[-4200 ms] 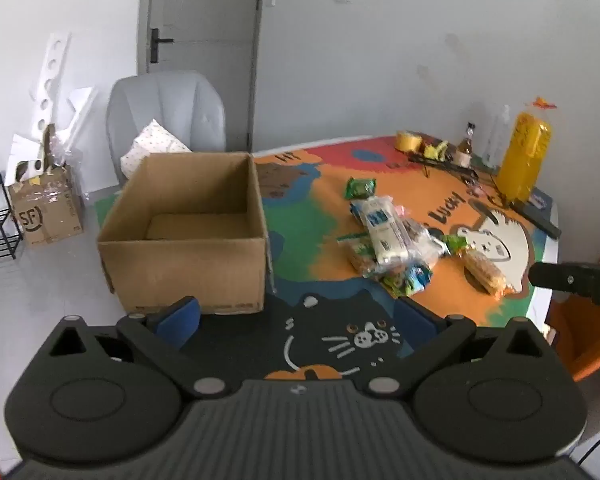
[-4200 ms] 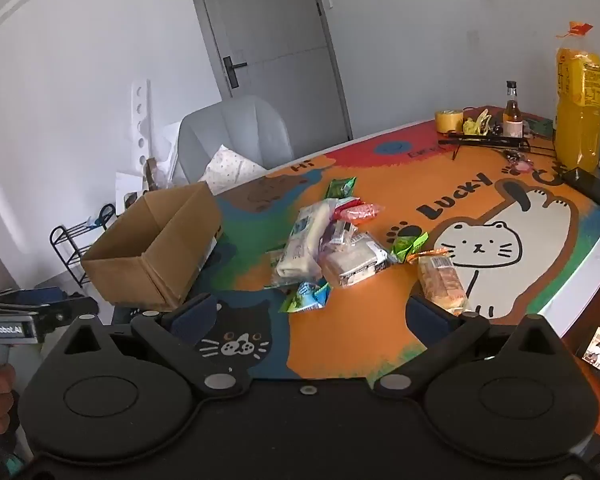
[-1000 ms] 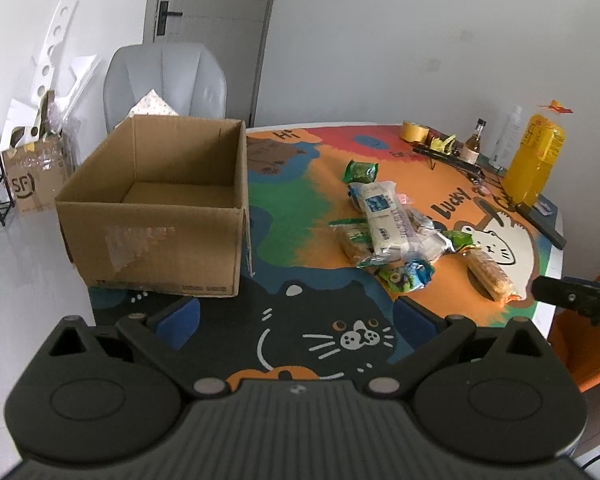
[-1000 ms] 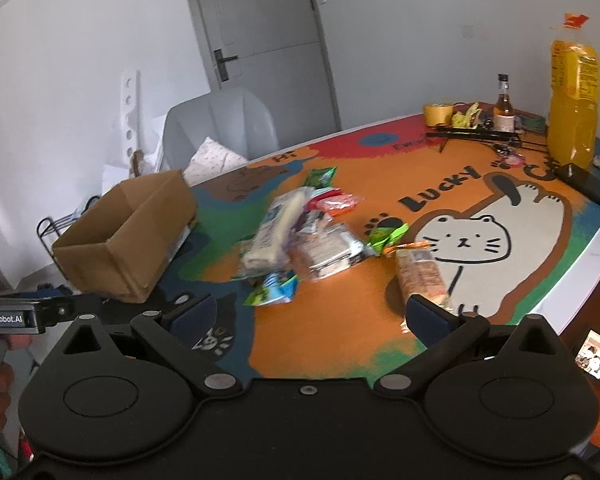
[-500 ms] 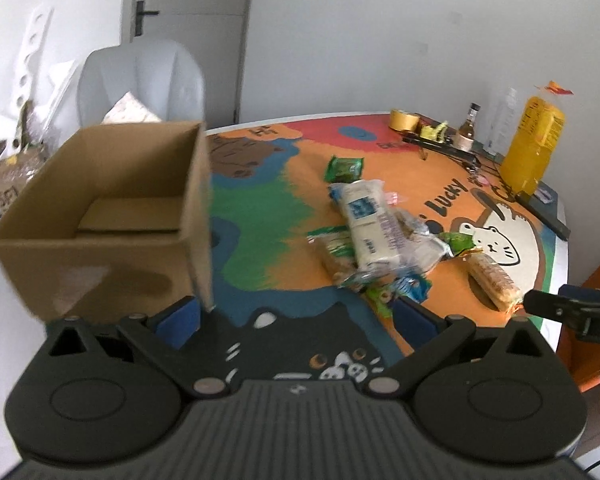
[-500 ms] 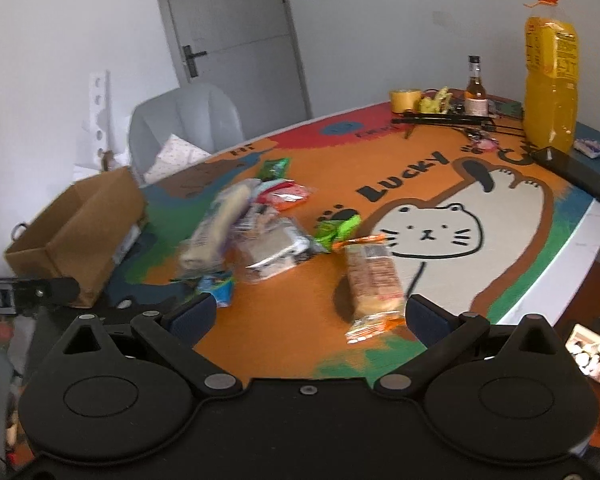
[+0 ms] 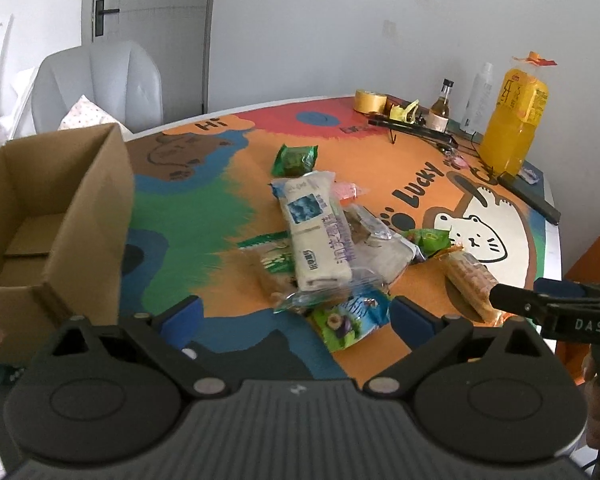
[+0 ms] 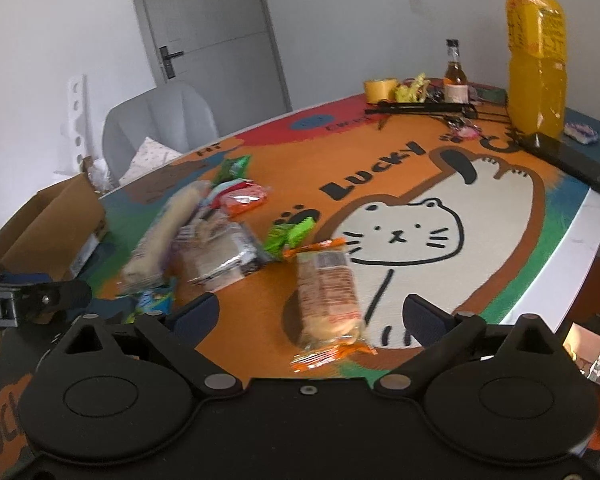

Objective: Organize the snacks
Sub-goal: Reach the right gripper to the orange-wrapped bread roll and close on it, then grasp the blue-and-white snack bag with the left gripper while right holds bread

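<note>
Both grippers neared the snack pile [image 7: 320, 240], fingers spread and empty.
The right gripper [image 8: 312, 312], jaws just narrowing, should straddle the wafer pack [image 8: 326, 292] squarely.

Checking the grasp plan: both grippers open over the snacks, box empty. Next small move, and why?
Probably lower the right gripper onto the orange-ended cracker pack and close. Its jaws, which have just been closing slightly, already straddle the pack without touching it; the pack lies apart from the pile, and the box holds no snacks yet.
</note>
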`<state>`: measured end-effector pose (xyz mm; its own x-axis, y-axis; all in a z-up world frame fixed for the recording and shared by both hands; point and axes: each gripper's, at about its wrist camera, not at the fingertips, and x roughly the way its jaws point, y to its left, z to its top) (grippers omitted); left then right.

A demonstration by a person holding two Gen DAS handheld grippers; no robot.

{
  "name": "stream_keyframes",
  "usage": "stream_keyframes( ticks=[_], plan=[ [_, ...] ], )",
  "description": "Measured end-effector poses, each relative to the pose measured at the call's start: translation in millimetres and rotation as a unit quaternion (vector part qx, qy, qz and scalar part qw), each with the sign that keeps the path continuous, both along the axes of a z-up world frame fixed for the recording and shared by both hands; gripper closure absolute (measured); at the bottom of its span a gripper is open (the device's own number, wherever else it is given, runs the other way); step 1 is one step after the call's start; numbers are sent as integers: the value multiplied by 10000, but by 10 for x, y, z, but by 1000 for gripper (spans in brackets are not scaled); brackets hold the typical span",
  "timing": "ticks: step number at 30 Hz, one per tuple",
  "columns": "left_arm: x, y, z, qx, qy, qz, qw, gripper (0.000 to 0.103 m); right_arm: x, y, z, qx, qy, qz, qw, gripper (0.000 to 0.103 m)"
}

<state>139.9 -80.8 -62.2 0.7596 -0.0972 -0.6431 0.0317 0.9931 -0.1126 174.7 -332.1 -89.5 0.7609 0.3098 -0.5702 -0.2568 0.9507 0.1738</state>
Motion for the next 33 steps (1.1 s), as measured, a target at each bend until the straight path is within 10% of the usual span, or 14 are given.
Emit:
stream_keyframes(
  ticks=[18,26,33],
  plan=[
    [381,-282,-291,-116,337,-19,9994,21,308,-55,-244,60,168,127,9998,22],
    [339,-362,-341,-49,349,-58,9994,27,234,114,-286,-458,-107,311,9984,45],
    [301,-358,-388,-183,407,-91,9990,60,194,115,-272,-411,-117,366,9984,70]
  ],
)
